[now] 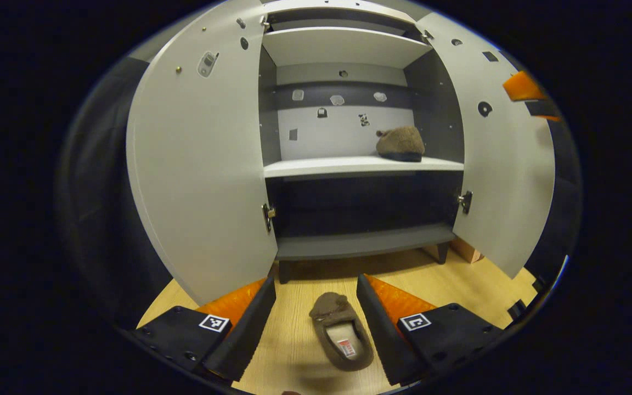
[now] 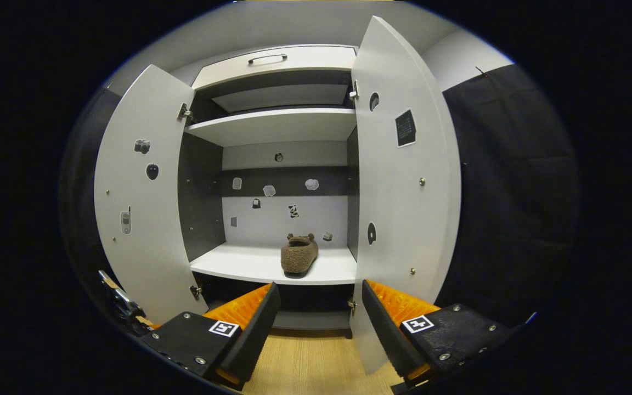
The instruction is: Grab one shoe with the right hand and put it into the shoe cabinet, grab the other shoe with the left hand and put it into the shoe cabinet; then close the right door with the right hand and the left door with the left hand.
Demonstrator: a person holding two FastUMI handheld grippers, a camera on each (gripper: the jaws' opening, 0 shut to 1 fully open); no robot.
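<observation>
A brown fuzzy slipper (image 1: 342, 338) lies on the wooden floor, toe toward the cabinet, between the fingers of my left gripper (image 1: 316, 323), which is open and not touching it. Its mate, a second brown slipper (image 1: 401, 144) (image 2: 299, 254), rests on the right part of the cabinet's middle shelf (image 1: 321, 166) (image 2: 250, 263). My right gripper (image 2: 316, 323) hangs open and empty in front of the cabinet, below that shelf's level. Both doors stand wide open: the left door (image 1: 201, 164) (image 2: 140, 208) and the right door (image 1: 500, 159) (image 2: 404, 197).
The grey cabinet has an upper shelf (image 1: 343, 46), a dark bottom shelf (image 1: 365, 242) and a drawer with a handle (image 2: 267, 58) on top. A part of the other gripper (image 1: 522, 88) shows past the right door. A wooden floor (image 1: 458, 285) lies in front.
</observation>
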